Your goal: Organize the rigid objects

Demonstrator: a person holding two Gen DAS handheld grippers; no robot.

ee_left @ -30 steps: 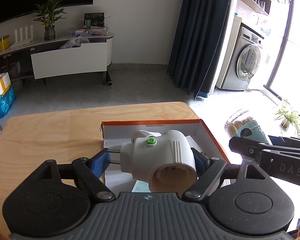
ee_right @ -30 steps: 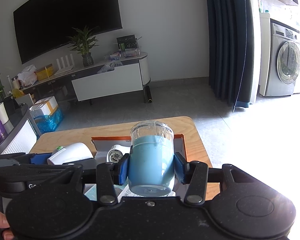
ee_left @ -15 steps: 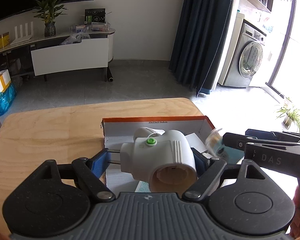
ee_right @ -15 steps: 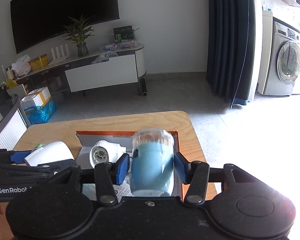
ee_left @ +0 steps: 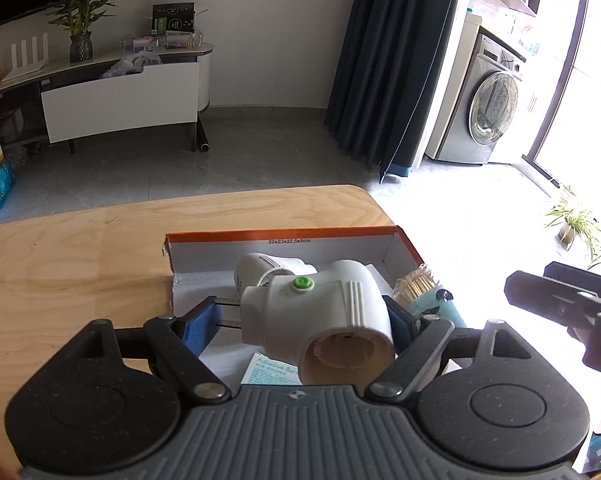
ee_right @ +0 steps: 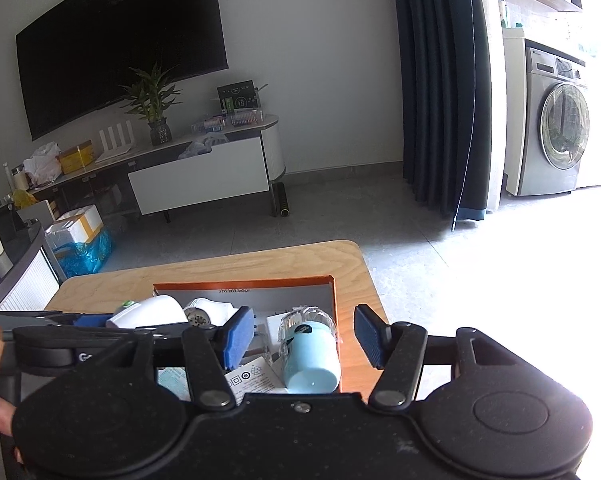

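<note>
My left gripper (ee_left: 304,316) is shut on a white plug adapter (ee_left: 320,308) with a green button, held just above the orange-rimmed cardboard box (ee_left: 280,236). The adapter's prongs press the left pad. In the right wrist view my right gripper (ee_right: 304,336) hangs over the box (ee_right: 240,284) and its jaws are opening. A light blue toothpick jar (ee_right: 310,356) with a clear lid lies in the box between the pads, touched by neither. The jar (ee_left: 432,296) also shows at the box's right wall. A round white device (ee_left: 260,268) lies deeper in the box.
The box stands near the right end of a light wooden table (ee_left: 80,264), whose rounded far edge drops to a grey floor. Paper leaflets (ee_right: 252,376) lie on the box bottom. A TV cabinet (ee_right: 200,176) and a washing machine (ee_right: 556,140) stand far off.
The right gripper's jaws have parted and let go of the blue jar, which now lies in the box. The left gripper has moved slightly forward over the box, still gripping the adapter.
</note>
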